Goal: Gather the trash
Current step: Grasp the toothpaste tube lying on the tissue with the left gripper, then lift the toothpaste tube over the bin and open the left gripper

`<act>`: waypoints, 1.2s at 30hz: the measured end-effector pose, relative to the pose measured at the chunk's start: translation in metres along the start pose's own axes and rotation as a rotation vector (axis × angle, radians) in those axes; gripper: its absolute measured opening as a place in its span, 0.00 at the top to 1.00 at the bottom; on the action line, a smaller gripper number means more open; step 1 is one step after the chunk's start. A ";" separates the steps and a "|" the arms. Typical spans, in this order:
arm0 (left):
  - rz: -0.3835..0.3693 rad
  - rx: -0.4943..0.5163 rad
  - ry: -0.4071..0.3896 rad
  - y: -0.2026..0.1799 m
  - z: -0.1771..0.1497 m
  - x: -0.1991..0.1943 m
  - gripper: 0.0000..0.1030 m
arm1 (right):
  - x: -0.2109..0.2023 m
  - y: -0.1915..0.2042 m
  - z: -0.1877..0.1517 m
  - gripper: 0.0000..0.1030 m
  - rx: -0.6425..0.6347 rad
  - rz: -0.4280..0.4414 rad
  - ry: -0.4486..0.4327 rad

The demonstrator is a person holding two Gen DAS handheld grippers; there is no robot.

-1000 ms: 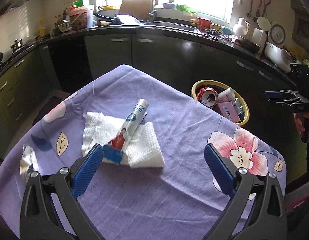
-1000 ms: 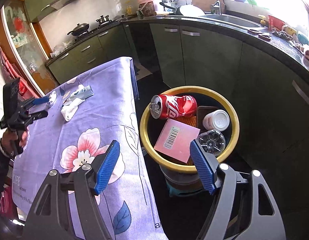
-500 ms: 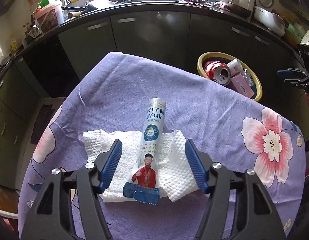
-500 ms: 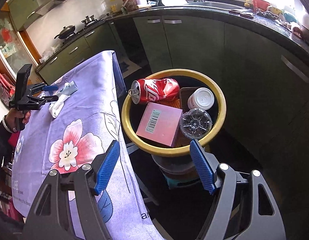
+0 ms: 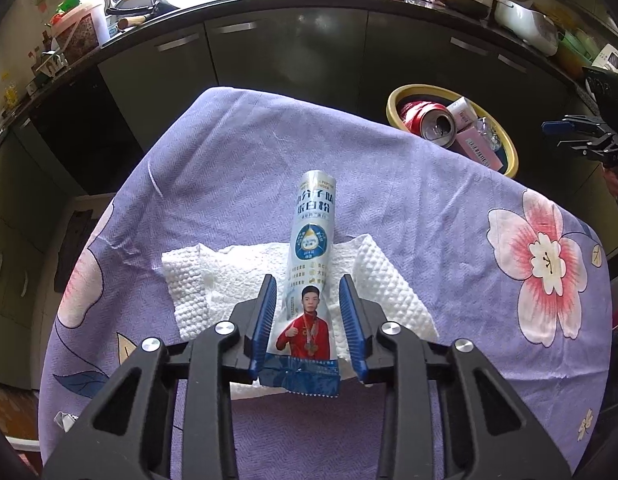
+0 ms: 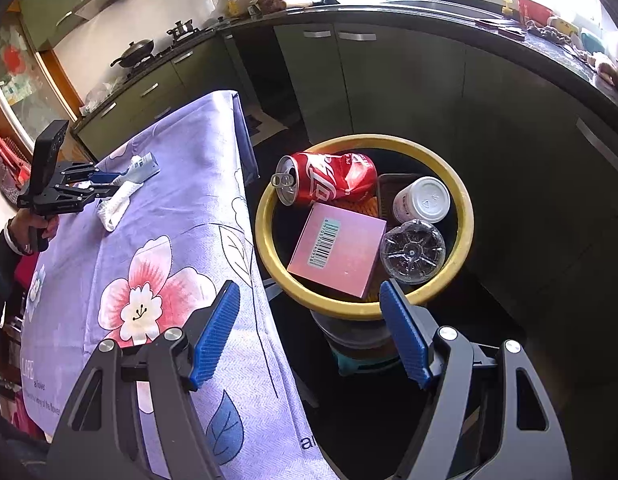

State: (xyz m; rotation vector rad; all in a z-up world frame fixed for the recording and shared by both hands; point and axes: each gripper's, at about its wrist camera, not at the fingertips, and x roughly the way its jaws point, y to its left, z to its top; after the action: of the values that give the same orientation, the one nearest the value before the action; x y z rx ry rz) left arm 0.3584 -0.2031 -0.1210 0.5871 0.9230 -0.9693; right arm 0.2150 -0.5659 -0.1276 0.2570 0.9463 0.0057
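Note:
A long white and blue sachet [image 5: 311,264] lies on a crumpled white paper towel [image 5: 237,280] on the purple flowered tablecloth [image 5: 409,208]. My left gripper [image 5: 307,292] has its blue jaws close on both sides of the sachet's lower end, nearly touching it. The yellow-rimmed bin [image 6: 461,196] stands beside the table and holds a red cola can [image 6: 329,178], a pink box [image 6: 337,250], a white cup and a clear bottle. My right gripper [image 6: 309,320] hangs open and empty above the bin's near rim. It also shows in the left wrist view [image 5: 581,136].
Dark kitchen cabinets and a cluttered worktop [image 5: 349,4] curve behind the table and bin. A small white scrap [image 5: 65,420] lies at the table's near left edge. The left gripper shows in the right wrist view [image 6: 97,184] over the sachet.
My left gripper has moved forward over the sachet and its jaws have narrowed around it. My right gripper has drifted a little over the bin, still open.

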 end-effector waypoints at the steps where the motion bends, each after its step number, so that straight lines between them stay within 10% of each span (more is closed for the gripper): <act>1: 0.001 0.001 0.005 0.001 0.000 0.002 0.70 | 0.001 0.001 0.000 0.30 -0.003 0.000 0.002; 24: 0.274 0.083 -0.038 -0.067 0.000 -0.044 0.77 | -0.013 0.010 -0.004 0.30 -0.021 0.028 -0.031; 36: 0.286 0.134 -0.054 -0.133 0.038 -0.063 0.77 | -0.030 -0.014 -0.018 0.30 0.014 0.054 -0.070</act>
State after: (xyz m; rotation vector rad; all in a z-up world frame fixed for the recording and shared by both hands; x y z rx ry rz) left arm 0.2400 -0.2667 -0.0508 0.7799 0.7071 -0.7884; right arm 0.1813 -0.5792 -0.1164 0.2939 0.8696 0.0396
